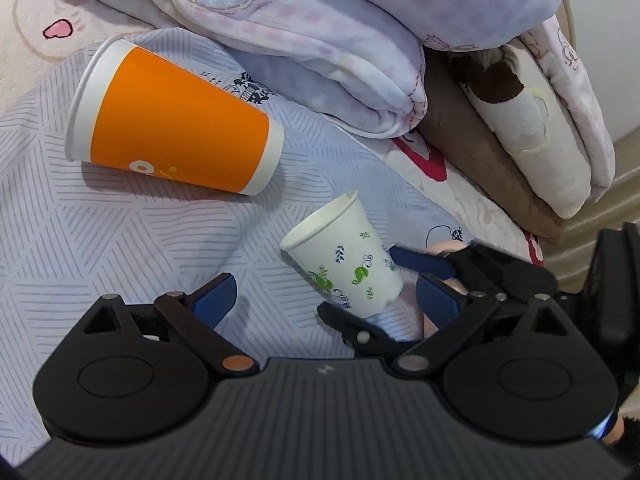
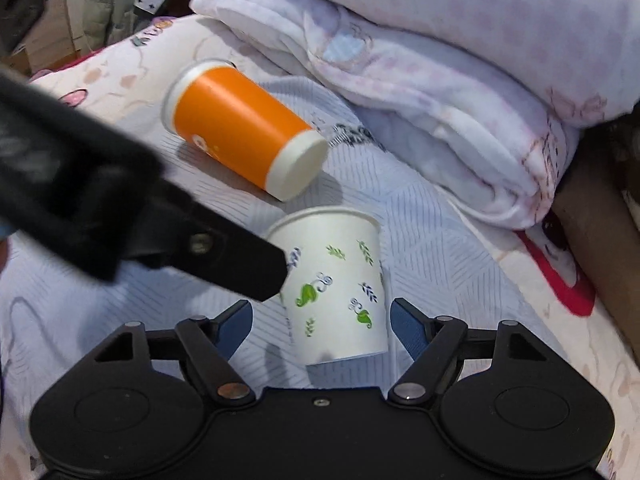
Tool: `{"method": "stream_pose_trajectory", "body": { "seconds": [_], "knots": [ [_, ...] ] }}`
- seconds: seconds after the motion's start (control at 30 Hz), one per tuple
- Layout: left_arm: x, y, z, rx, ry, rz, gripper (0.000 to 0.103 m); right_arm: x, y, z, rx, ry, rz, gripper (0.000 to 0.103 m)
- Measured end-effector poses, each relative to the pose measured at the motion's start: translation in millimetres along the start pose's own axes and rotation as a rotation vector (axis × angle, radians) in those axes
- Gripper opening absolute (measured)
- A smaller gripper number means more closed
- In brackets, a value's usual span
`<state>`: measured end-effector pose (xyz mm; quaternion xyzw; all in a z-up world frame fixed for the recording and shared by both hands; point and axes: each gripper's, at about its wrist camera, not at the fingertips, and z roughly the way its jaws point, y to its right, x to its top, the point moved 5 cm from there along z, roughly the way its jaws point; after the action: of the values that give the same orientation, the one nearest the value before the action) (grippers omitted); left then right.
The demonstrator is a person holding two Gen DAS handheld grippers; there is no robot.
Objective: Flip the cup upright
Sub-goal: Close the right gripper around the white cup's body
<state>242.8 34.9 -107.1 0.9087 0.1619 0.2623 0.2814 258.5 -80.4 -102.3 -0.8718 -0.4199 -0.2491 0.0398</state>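
A white paper cup with green leaf prints (image 1: 348, 264) stands tilted on the striped bedsheet, mouth up and leaning left; it also shows in the right wrist view (image 2: 340, 284). My left gripper (image 1: 324, 300) is open, and the cup's base sits between its fingers. My right gripper (image 2: 322, 324) is open around the cup's lower part, its pads close beside the cup wall. An orange paper cup (image 1: 176, 120) lies on its side behind, also in the right wrist view (image 2: 240, 128).
Folded pink and white blankets (image 1: 320, 40) are piled at the back, with a brown folded cover (image 1: 480, 168) to the right. In the right wrist view the left gripper's black finger (image 2: 224, 256) reaches in from the left and touches the white cup.
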Motion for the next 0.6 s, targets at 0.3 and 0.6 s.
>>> {"method": "stream_pose_trajectory", "body": {
  "seconds": [0.3,0.6],
  "knots": [
    [-12.7,-2.1,-1.9,-0.051,-0.035,-0.049,0.097,-9.1,5.7,-16.4,0.068,0.028,0.203,0.06],
    [-49.4,-3.6,-4.7,-0.175,-0.134,-0.168,0.097,-40.0,-1.4,-39.3,0.014,-0.028,0.383,0.06]
  ]
}}
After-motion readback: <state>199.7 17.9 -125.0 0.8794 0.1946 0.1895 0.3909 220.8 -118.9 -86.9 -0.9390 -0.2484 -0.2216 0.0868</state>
